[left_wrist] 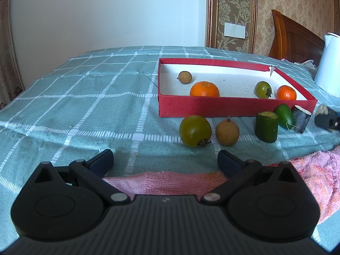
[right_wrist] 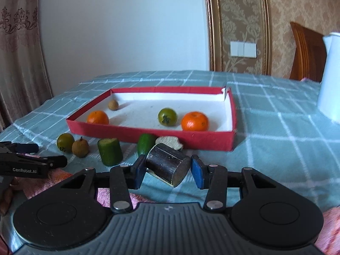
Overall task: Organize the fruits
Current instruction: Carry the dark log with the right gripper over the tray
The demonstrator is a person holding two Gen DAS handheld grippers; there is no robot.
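Sugarcane piece (right_wrist: pixel 167 162), tilted, sits clamped between the right gripper (right_wrist: pixel 167 171) pads, angled downward over the tablecloth (right_wrist: pixel 276 148); left gripper (left_wrist: pixel 165 159) hangs spread wide, empty.

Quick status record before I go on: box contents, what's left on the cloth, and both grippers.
In red box: left orange, right orange, green tomato, longan
On cloth: second tomato, second longan, cucumber piece, green fruit, pale-topped cane piece
Right gripper: shut on dark cane piece
Left gripper: open, empty
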